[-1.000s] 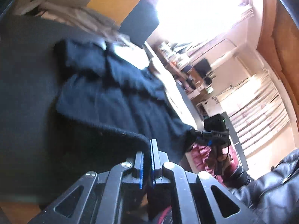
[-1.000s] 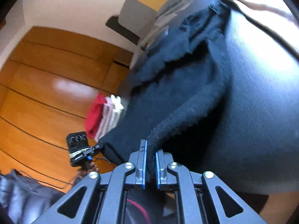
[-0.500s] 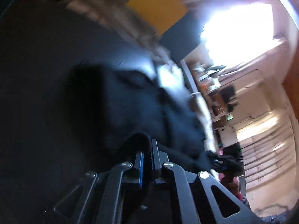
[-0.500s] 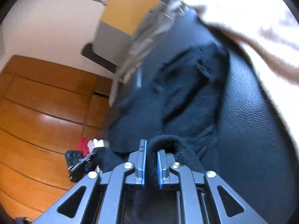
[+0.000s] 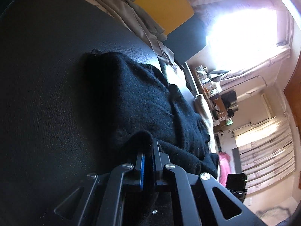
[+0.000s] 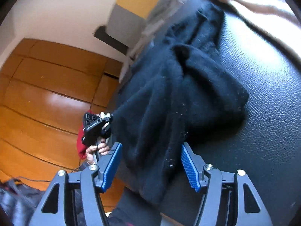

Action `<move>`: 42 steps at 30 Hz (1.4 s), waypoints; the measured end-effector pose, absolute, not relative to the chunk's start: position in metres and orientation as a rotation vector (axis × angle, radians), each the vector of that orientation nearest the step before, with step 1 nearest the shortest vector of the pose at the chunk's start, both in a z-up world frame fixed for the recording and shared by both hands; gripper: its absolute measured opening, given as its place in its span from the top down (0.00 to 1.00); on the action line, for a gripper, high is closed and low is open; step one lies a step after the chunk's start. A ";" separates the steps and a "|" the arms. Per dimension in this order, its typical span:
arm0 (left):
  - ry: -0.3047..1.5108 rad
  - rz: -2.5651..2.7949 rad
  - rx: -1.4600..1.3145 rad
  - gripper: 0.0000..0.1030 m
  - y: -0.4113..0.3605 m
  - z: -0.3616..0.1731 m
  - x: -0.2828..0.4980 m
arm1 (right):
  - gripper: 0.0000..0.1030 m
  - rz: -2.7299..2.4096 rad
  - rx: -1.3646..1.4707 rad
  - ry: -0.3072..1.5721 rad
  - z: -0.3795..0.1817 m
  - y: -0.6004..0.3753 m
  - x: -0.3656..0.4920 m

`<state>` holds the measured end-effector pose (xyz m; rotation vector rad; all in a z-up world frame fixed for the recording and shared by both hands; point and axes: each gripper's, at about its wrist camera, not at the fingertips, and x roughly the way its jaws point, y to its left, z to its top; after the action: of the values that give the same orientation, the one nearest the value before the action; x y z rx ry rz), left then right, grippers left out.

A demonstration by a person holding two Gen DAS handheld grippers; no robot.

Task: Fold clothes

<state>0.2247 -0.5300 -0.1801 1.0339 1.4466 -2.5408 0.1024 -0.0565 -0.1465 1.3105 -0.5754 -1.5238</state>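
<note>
A black knit garment (image 5: 150, 103) lies bunched and folded over on a black leather surface (image 5: 47, 103). My left gripper (image 5: 148, 150) is shut on a fold of the black garment at its near edge. In the right wrist view the same garment (image 6: 178, 94) lies in thick folds on the leather (image 6: 263, 94). My right gripper (image 6: 150, 154) is open, its blue pads (image 6: 188, 162) spread to either side of the garment's near edge, holding nothing. The left gripper (image 6: 94, 128) shows there too, held in a hand at the garment's far side.
A beige cloth (image 5: 135, 18) and a yellow and grey cushion (image 5: 165, 13) lie at the back of the surface. A cream fabric (image 6: 254, 9) lies at the right wrist view's top right. Wooden panels (image 6: 47, 84) stand to the left. Red clothes (image 6: 80, 148) sit behind the hand.
My right gripper has opened and let go of the garment's edge. The garment has been carried forward and laid over itself. My left gripper stays shut on its fold.
</note>
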 end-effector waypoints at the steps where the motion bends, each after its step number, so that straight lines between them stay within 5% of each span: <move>1: 1.424 -2.542 1.040 0.96 -0.528 -0.178 0.226 | 0.39 -1.526 1.304 -0.559 -0.147 -0.060 0.104; 4: 1.362 -2.542 1.064 0.96 -0.522 -0.172 0.229 | 0.66 -1.502 1.332 -0.479 -0.155 -0.079 0.110; 5: 1.337 -2.545 1.075 0.96 -0.520 -0.169 0.230 | 0.84 -1.491 1.345 -0.450 -0.158 -0.087 0.111; 6: 1.305 -2.557 1.085 0.96 -0.516 -0.166 0.234 | 0.87 -1.478 1.354 -0.420 -0.160 -0.093 0.115; 11: 1.269 -2.609 1.134 0.96 -0.503 -0.153 0.261 | 0.89 -1.410 1.350 -0.353 -0.160 -0.103 0.140; 18: 1.458 -2.686 0.972 0.96 -0.503 -0.125 0.284 | 0.89 -1.381 1.193 -0.577 -0.119 -0.099 0.122; 29: 1.420 -2.715 0.948 0.97 -0.528 -0.093 0.178 | 0.88 -1.516 1.096 -0.683 -0.080 -0.136 -0.004; 30: 1.395 -2.723 0.972 0.97 -0.525 -0.095 0.177 | 0.83 -1.509 1.128 -0.667 -0.083 -0.138 -0.007; 32: 1.361 -2.719 1.022 0.97 -0.521 -0.102 0.175 | 0.32 -1.519 1.167 -0.559 -0.087 -0.135 0.010; 33: 1.379 -2.709 1.032 0.97 -0.521 -0.108 0.178 | 0.26 -1.491 1.182 -0.545 -0.091 -0.131 0.021; 38: 1.415 -2.651 1.036 0.97 -0.523 -0.122 0.197 | 0.26 -1.417 1.301 -0.523 -0.130 -0.106 0.081; 42: 1.411 -2.637 1.040 0.96 -0.521 -0.124 0.209 | 0.14 -1.442 1.322 -0.577 -0.154 -0.113 0.103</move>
<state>0.2093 -0.5213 -0.1239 1.0400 1.4114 -2.6373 0.1028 -0.1131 -0.1539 1.3223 -0.5775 -1.4419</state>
